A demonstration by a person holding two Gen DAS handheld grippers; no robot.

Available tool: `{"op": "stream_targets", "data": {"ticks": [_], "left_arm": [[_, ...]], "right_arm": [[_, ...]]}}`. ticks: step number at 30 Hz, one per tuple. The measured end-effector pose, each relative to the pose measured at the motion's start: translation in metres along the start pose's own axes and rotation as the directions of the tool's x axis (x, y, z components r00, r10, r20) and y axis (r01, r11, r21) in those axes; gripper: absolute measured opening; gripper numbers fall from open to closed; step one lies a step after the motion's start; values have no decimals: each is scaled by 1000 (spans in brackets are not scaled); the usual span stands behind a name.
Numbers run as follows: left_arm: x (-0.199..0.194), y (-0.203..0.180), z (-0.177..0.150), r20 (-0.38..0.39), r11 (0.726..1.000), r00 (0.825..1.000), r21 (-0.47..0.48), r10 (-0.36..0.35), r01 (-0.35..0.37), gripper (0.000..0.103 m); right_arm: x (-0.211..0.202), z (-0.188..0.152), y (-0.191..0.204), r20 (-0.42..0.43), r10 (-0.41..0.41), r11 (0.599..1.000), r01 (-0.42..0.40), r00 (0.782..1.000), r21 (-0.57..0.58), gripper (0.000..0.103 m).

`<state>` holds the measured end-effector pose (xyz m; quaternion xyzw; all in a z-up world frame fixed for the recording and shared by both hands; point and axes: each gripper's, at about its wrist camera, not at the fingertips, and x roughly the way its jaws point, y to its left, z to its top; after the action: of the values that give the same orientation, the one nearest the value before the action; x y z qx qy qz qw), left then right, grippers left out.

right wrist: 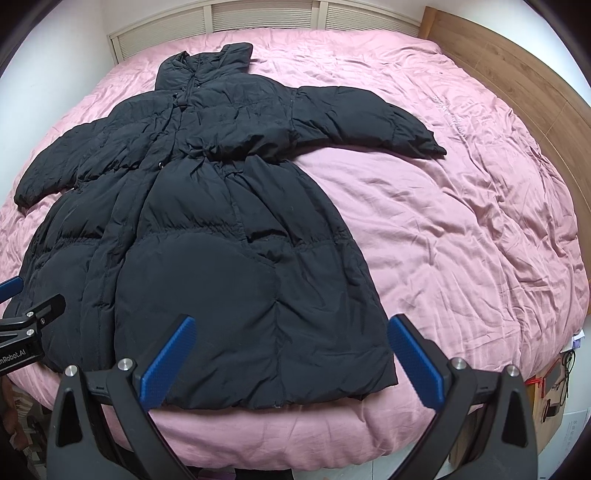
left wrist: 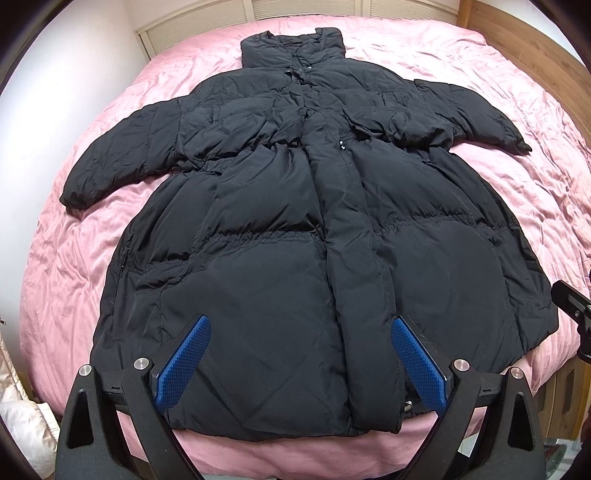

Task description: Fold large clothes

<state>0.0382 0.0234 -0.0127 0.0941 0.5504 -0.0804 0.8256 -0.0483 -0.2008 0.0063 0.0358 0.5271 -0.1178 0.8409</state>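
Observation:
A long black puffer coat (left wrist: 288, 229) (right wrist: 207, 236) lies flat and face up on the pink bed, collar at the far end, hem at the near edge, both sleeves spread out to the sides. My left gripper (left wrist: 301, 328) hovers open over the hem's middle, blue pads wide apart, holding nothing. My right gripper (right wrist: 291, 330) is open too, above the coat's right hem corner. The left gripper's body (right wrist: 26, 325) shows at the left edge of the right wrist view, and the right gripper's body (left wrist: 574, 306) at the right edge of the left wrist view.
The pink duvet (right wrist: 461, 221) covers the whole bed, with wide bare cloth to the coat's right. A wooden headboard (right wrist: 517, 85) runs along the right side, white louvred panels (right wrist: 258, 18) along the far wall. Small clutter (right wrist: 554, 387) lies off the near right corner.

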Motion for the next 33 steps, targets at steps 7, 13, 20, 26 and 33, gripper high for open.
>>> {"op": "stream_targets", "data": {"ticks": [7, 13, 20, 26, 33], "left_arm": [[0, 28, 23, 20, 1000, 1000, 26, 3, -3, 98], [4, 61, 55, 33, 999, 999, 48, -25, 23, 98], [10, 88, 96, 67, 999, 997, 40, -38, 35, 98], [19, 99, 116, 61, 1000, 998, 15, -17, 16, 98], [30, 101, 132, -9, 997, 997, -31, 74, -75, 98]], "right_arm": [[0, 14, 20, 11, -11, 999, 10, 1000, 36, 103], [-4, 38, 48, 43, -4, 999, 2, 999, 45, 103], [-9, 71, 48, 25, -12, 997, 10, 1000, 74, 103], [2, 103, -5, 29, -51, 979, 44, 998, 201, 103], [66, 153, -108, 80, 59, 873, -90, 995, 480, 103]]}}
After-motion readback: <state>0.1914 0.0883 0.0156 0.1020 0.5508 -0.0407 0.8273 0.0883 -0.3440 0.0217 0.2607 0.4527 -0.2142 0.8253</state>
